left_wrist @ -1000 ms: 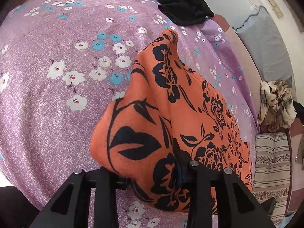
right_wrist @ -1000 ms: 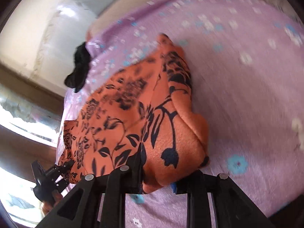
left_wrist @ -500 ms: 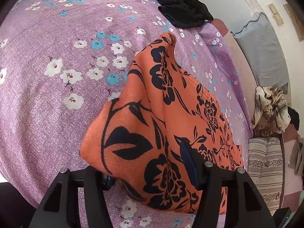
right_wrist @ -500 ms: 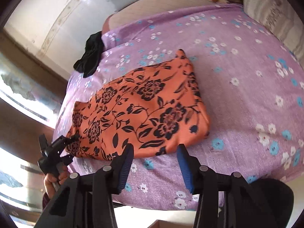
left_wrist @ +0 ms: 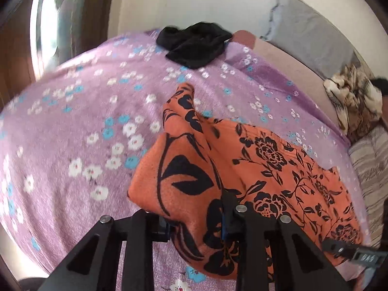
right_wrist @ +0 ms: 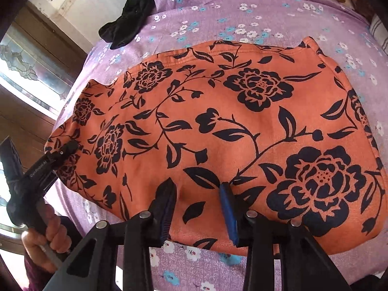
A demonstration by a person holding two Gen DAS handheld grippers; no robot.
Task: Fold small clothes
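An orange garment with black flowers (right_wrist: 242, 126) lies on the purple flowered bedspread (right_wrist: 266, 9). In the left wrist view its near corner (left_wrist: 184, 184) is bunched and lifted between my left gripper's (left_wrist: 196, 225) jaws, which close on it. That gripper also shows at the garment's left end in the right wrist view (right_wrist: 65, 150). My right gripper (right_wrist: 198, 208) is open, its fingers resting on the garment's near edge with cloth between them.
A black garment (left_wrist: 194, 43) lies at the bed's far edge by the wall; it also shows in the right wrist view (right_wrist: 128, 21). A patterned cloth pile (left_wrist: 351, 101) and a striped cushion (left_wrist: 371, 167) lie at the right.
My right gripper let go of the garment, drew back, and has now come down open over its near edge. My left gripper keeps hold of its corner and has lifted it.
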